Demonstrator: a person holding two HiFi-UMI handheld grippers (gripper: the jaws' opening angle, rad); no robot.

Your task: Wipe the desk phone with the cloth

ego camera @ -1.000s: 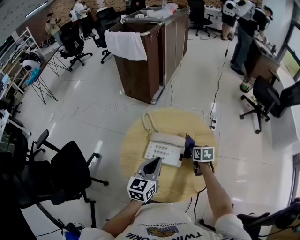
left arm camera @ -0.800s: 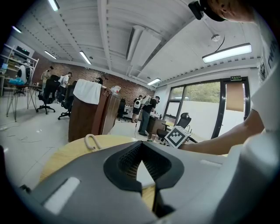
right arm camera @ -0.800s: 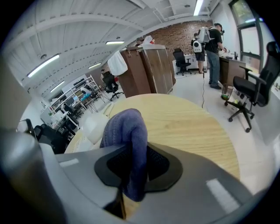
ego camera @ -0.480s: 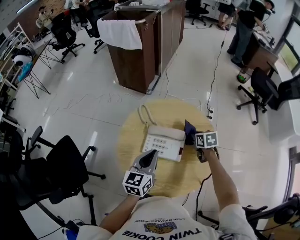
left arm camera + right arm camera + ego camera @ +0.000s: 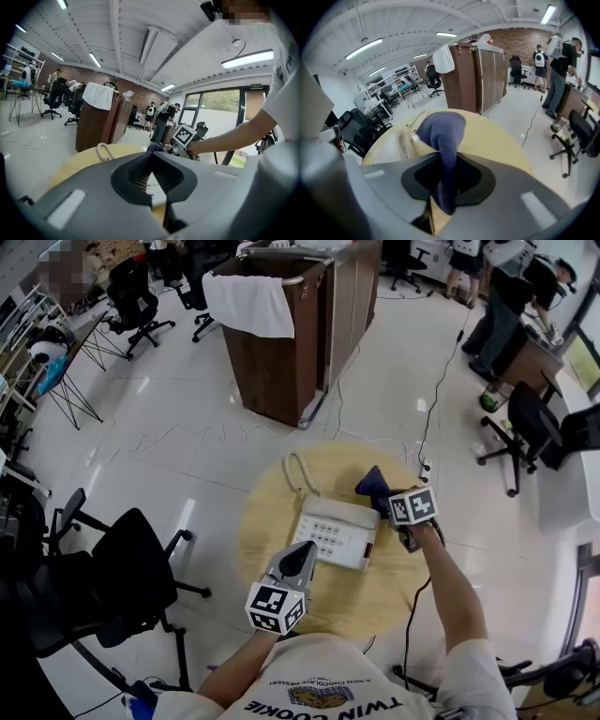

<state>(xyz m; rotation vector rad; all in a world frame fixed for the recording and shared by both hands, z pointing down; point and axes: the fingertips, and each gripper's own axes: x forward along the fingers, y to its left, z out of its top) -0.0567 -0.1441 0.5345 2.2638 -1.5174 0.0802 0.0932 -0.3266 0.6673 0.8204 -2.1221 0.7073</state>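
Observation:
A white desk phone (image 5: 335,532) lies on the round wooden table (image 5: 272,521), its coiled cord (image 5: 298,472) looped at the far side. Over the phone's far right corner my right gripper (image 5: 386,504) is shut on a dark blue cloth (image 5: 372,485). In the right gripper view the cloth (image 5: 443,136) bunches up out of the jaws, with the phone (image 5: 393,143) to the left. My left gripper (image 5: 307,554) hovers at the phone's near edge, shut and empty. In the left gripper view its closed tips (image 5: 150,154) point toward the phone (image 5: 154,185).
A tall brown cabinet (image 5: 319,324) with a white towel (image 5: 248,304) draped over it stands beyond the table. A black office chair (image 5: 131,577) is at the left, more chairs (image 5: 530,427) at the right. A cable (image 5: 441,381) runs across the floor. People (image 5: 506,296) stand far right.
My right gripper has carried the cloth up and away from me, from the phone's right side to its far right corner. The left gripper has barely moved.

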